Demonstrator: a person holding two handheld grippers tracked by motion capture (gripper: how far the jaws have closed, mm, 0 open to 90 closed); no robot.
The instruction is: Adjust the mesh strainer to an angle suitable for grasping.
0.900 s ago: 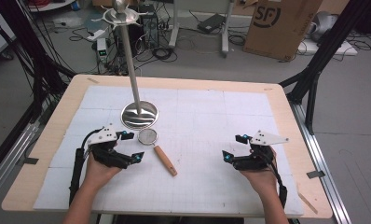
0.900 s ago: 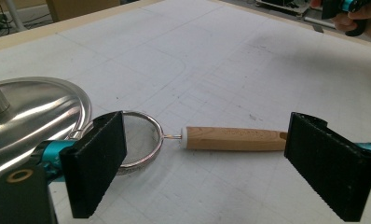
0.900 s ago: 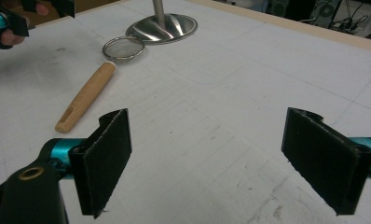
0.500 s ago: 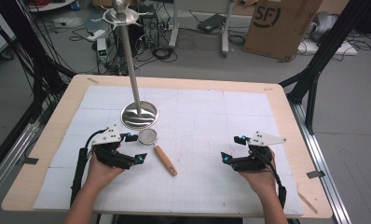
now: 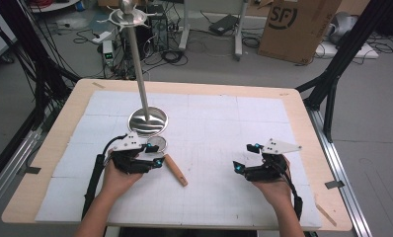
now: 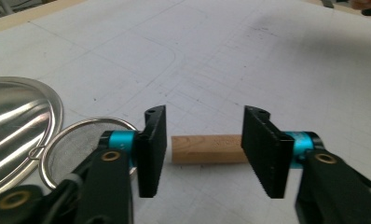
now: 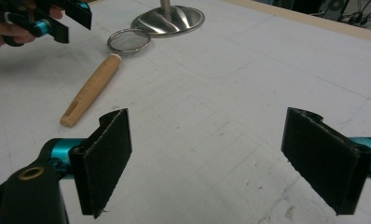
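Change since earlier: left gripper [image 5: 154,155] has slid a little toward the strainer, its jaws now coming in at either side of the wooden handle; right gripper [image 5: 245,156] has barely shifted.
Left gripper: at about 7 o'clock on the table, held in the person's left hand [image 5: 116,174]. In the left gripper view [image 6: 204,151] the two black jaws stand apart, with the handle's end [image 6: 207,149] seen between them; the pads do not press on it.
Right gripper: at about 5 o'clock, in the right hand [image 5: 273,185]. In the right gripper view [image 7: 221,161] the jaws are spread wide over bare mat, nothing between them.
Strainer: small round mesh bowl [image 5: 156,144] with a wooden handle [image 5: 176,170], lying flat on the white mat [image 5: 214,128]. Bowl sits just beside the stand's base, at 6 o'clock of it; handle runs off toward 4 o'clock.
Stand: shiny round metal base [image 5: 147,120] left of the mat's centre, a thin pole [image 5: 137,64] rising from it.
Table: pale wooden top [image 5: 46,158] showing around the mat.
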